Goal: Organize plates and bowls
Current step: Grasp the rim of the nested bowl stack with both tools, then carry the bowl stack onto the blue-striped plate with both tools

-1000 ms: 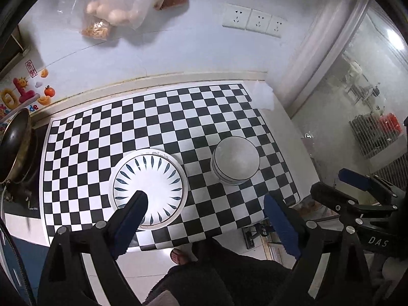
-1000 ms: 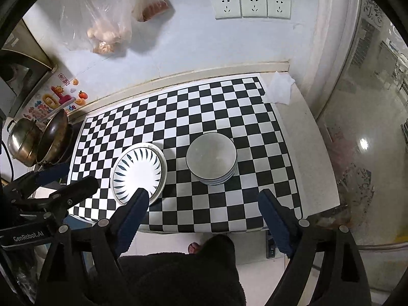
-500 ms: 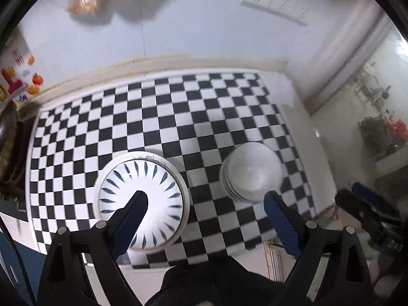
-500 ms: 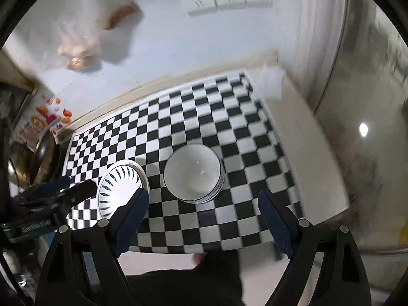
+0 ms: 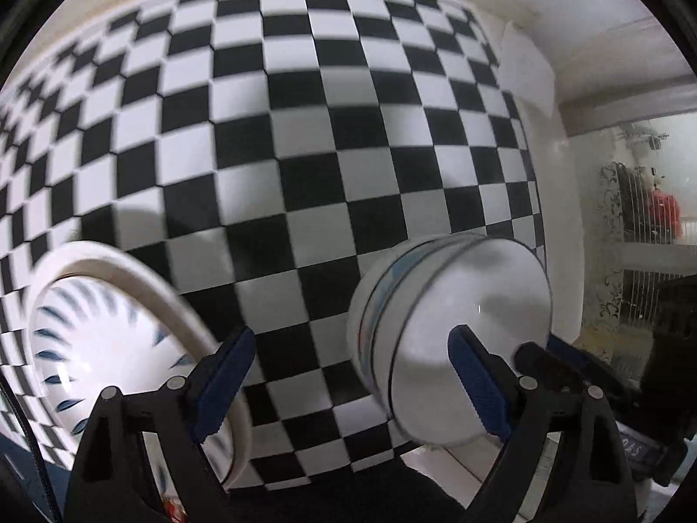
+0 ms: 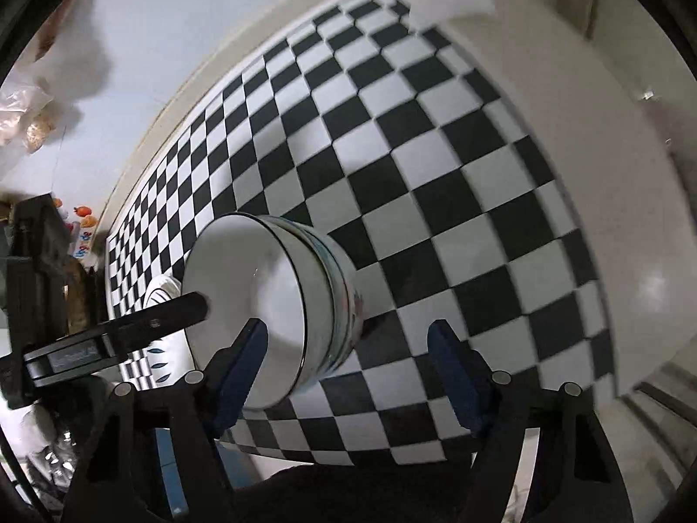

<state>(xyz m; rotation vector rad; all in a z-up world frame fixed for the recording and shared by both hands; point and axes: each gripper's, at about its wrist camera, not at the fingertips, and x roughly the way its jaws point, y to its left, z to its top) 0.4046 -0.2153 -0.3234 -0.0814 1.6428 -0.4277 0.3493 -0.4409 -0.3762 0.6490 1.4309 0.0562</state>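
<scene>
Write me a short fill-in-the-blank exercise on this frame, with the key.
1. The mat under the dishes has a black and white ____ pattern.
2. The plate has ____ leaf marks around its inside.
3. The left gripper and the right gripper both have their jaws ____.
4. The stack of bowls stands to the ____ of the plate.

Missing words: checkered; blue; open; right

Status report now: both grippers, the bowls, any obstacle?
Left gripper open, empty. Right gripper open, astride rim of bowl stack. Patterned plate beside the stack. Nothing blocking.
</scene>
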